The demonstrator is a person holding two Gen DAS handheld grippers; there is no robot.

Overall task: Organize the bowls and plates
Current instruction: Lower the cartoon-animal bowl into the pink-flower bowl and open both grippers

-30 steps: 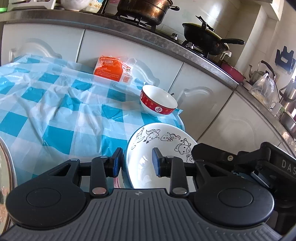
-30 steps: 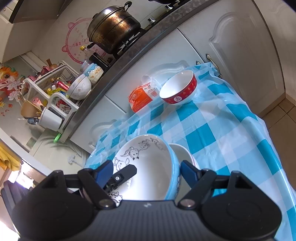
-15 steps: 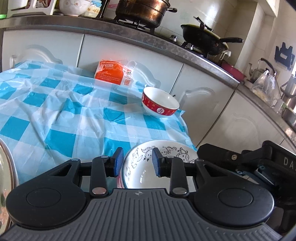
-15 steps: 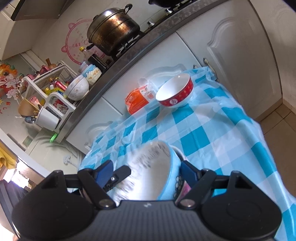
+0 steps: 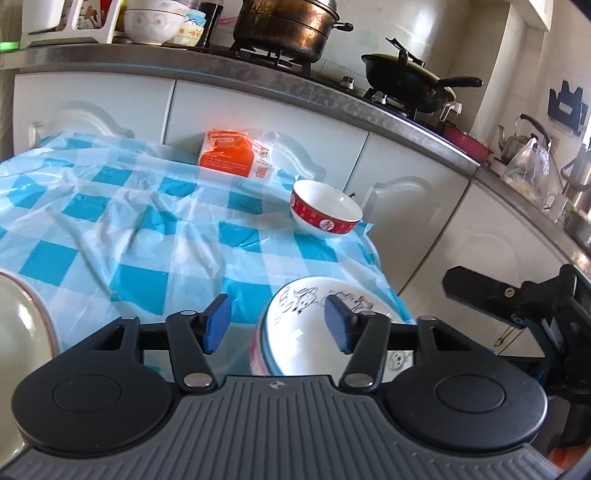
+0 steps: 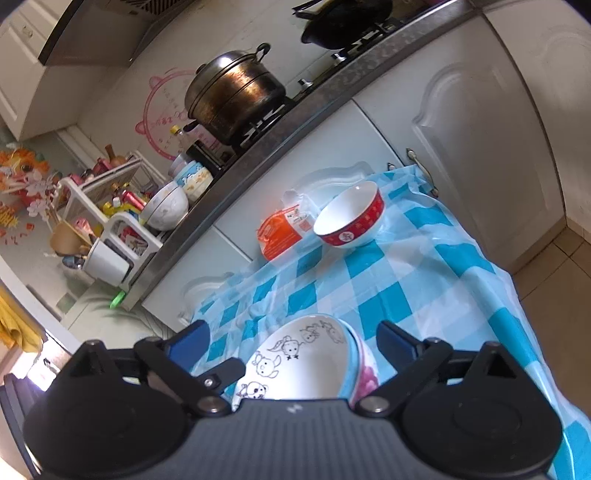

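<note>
A white bowl with cartoon animal drawings (image 5: 310, 332) (image 6: 306, 365) sits nested in a pink-flowered bowl (image 5: 255, 350) (image 6: 364, 373) at the near right of the blue checked tablecloth (image 5: 129, 236). My left gripper (image 5: 277, 325) is open, its jaws on either side of the bowl's left rim without touching. My right gripper (image 6: 291, 343) is open wide around the nested bowls. A red-banded white bowl (image 5: 325, 212) (image 6: 349, 218) stands at the table's far right corner. A white plate edge (image 5: 26, 325) shows at the left.
An orange packet (image 5: 232, 155) (image 6: 282, 232) lies at the table's far edge against white cabinets. The counter behind carries a large pot (image 5: 288, 26), a black wok (image 5: 406, 77), a dish rack (image 6: 110, 221) and a kettle (image 5: 517, 136). The table's right edge drops to the floor (image 6: 554, 295).
My left gripper has let go of the cartoon bowl's rim and opened. The bowl has come down from a tilt and now rests nested in the pink bowl. Both grippers pulled back slightly.
</note>
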